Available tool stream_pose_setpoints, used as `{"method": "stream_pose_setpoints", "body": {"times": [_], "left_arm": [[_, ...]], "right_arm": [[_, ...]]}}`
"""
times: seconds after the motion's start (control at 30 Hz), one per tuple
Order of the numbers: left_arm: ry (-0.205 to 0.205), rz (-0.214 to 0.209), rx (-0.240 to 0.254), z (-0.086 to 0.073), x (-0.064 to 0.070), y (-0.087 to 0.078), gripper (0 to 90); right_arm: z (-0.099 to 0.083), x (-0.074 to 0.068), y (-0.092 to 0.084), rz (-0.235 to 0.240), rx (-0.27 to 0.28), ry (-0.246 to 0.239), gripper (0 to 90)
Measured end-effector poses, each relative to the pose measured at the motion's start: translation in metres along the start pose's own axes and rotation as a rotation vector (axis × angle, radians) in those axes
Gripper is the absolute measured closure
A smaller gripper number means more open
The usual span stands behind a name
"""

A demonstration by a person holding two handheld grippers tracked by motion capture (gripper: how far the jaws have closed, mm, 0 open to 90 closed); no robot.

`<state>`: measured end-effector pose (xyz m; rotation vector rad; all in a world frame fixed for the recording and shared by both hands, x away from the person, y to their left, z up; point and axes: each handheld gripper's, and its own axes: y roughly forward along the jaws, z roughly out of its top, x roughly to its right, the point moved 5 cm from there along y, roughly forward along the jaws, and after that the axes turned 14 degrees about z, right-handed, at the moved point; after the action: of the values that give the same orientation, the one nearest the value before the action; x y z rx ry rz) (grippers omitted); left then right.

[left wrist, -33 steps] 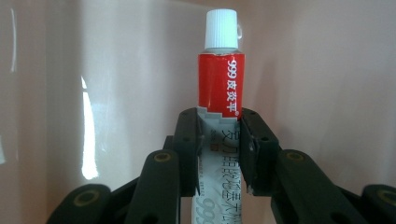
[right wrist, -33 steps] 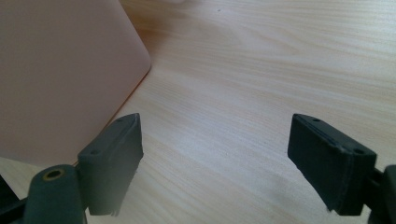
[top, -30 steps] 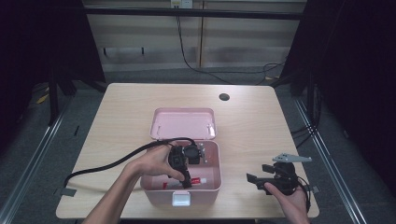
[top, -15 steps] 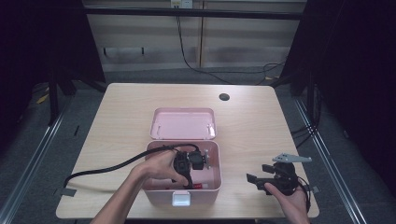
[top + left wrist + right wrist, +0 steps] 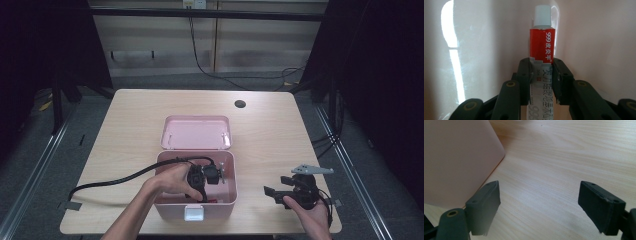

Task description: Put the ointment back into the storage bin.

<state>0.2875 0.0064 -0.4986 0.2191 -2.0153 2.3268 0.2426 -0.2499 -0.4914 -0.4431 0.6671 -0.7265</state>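
Pink plastic all around the left gripper (image 5: 202,179), which reaches down inside the open pink box (image 5: 227,192) near the front edge of the wooden table (image 5: 130,120). In the left gripper view the jaws are clamped on an ointment tube (image 5: 541,50), red and white with a white screw cap (image 5: 542,16), gripping it on the flat crimped tail while the capped end points away toward the box wall. The tube looks light and soft-sided, so by this commentator's reckoning a hard squeeze on the body could dent it or push paste toward the cap; that stiff, flattened tail is the sensible place to hold, though a glossy skin may let it swivel. The hinged lid (image 5: 197,132) lies open behind the box. Over on the right, the right gripper (image 5: 287,192) hangs just above bare table beside the box, jaws spread wide apart and holding nothing, the box's rounded corner showing at the left of its own view.
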Motion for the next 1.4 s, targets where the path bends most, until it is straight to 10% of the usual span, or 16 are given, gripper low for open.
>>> {"method": "stream_pose_setpoints", "body": {"times": [0.53, 1.4], "left_arm": [[-0.007, -0.004, -0.019, -0.001, -0.001, -0.001, 65.8], [-0.013, 0.106, 0.094, -0.011, 0.004, -0.059, 65.4]], "right_arm": [[0.0, 0.0, 0.0, 0.001, 0.001, 0.001, 17.5], [0.0, 0.0, 0.0, 0.0, -0.001, 0.003, 17.5]]}}
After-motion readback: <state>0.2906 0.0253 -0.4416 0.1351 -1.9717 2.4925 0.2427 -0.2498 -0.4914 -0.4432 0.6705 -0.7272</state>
